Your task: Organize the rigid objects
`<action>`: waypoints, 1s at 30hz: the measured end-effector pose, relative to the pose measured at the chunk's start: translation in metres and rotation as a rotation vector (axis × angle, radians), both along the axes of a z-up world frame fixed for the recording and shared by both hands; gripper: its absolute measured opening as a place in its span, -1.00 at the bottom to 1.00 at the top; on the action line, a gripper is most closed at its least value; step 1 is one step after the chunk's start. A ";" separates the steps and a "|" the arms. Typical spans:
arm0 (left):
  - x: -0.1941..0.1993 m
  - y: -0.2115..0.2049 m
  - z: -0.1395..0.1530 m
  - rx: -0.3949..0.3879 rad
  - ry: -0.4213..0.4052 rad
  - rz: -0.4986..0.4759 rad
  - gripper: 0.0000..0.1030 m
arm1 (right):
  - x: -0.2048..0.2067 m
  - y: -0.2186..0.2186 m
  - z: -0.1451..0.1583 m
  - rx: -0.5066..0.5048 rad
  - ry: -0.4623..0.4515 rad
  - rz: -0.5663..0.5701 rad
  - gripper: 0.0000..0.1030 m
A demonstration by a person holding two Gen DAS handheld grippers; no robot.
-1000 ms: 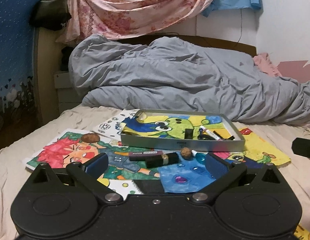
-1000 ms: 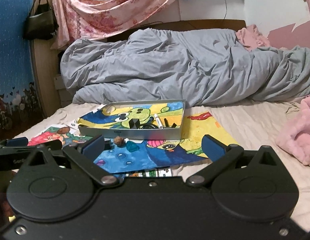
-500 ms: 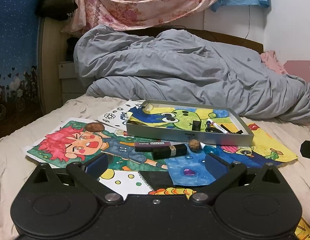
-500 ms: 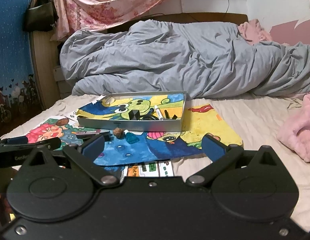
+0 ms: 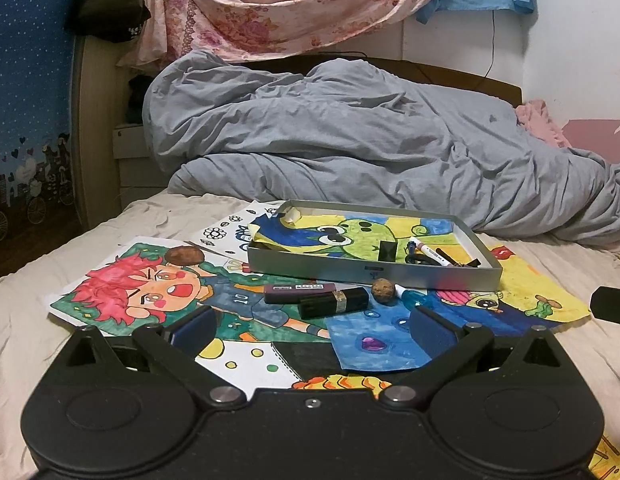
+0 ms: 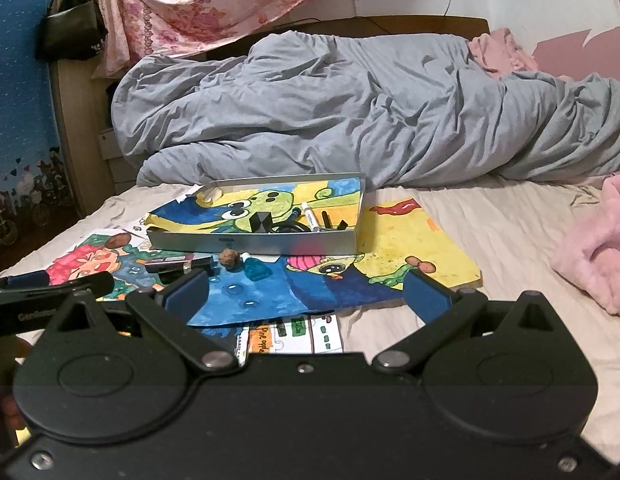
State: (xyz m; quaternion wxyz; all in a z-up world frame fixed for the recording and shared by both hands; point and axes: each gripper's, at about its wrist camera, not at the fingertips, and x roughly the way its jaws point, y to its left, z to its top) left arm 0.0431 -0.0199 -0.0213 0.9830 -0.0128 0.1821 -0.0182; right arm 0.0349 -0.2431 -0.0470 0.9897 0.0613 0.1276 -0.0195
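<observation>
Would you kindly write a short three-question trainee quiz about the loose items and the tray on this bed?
1. True or false: the black lipstick tube lies inside the shallow grey metal tray.
2. What touches the small brown walnut? A) small blue glue bottle B) white marker pen
3. Fill in: both the left gripper and right gripper are ____.

Key: 1 false; 2 A; 3 open.
</observation>
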 end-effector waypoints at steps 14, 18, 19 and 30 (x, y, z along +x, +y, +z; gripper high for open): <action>0.000 -0.001 0.001 -0.001 -0.002 0.001 0.98 | 0.003 0.001 -0.001 0.010 0.016 -0.014 0.99; 0.000 -0.001 0.001 -0.002 -0.002 0.000 0.98 | 0.004 0.001 -0.002 0.012 0.018 -0.016 0.99; 0.000 -0.001 0.001 -0.001 -0.002 0.000 0.98 | 0.004 0.000 -0.002 0.013 0.018 -0.017 0.99; 0.000 -0.001 0.000 -0.003 -0.003 0.001 0.98 | 0.005 0.000 -0.004 0.023 0.025 -0.029 0.99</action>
